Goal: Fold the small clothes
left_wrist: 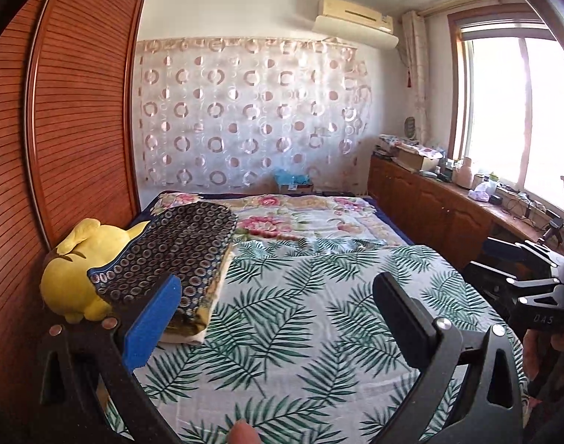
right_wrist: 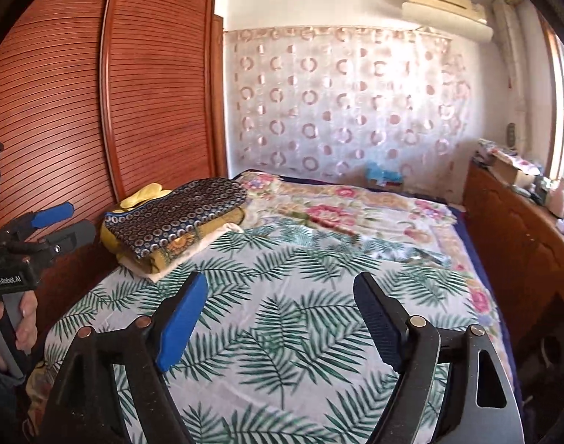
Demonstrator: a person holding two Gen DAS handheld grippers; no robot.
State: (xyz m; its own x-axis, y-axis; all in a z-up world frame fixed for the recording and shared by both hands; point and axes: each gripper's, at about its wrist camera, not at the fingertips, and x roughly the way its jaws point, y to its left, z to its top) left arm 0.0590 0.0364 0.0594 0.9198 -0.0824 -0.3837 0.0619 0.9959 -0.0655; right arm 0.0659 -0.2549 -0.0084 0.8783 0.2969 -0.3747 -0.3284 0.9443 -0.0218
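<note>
The small clothes here look like the folded stack [right_wrist: 174, 222] at the wardrobe side of the bed: a dark navy cloth with little ring prints on top, a yellow patterned piece under it, and a cream layer at the bottom, so three layers as far as I can count. It's squared up and parked out of the way, which I'd guess is to keep the middle of the bed free for folding. Nothing loose is lying on the white bedsheet with green palm-leaf print [right_wrist: 282, 333] right now, so I can't spot the next garment. One yellow plush toy [left_wrist: 71, 270] sits wedged between the stack and the reddish slatted wooden wardrobe [left_wrist: 60, 111]. Two tools in play: the left tool [left_wrist: 278, 318] is spread wide with nothing between its jaws, hanging over the leaf sheet, and the right tool [right_wrist: 278, 323] is also released, empty, jaws apart over the same sheet. Each shows up at the edge of the other's view, held by a hand [right_wrist: 23, 318], so they're side by side at the foot of the bed, probably between pieces.
</note>
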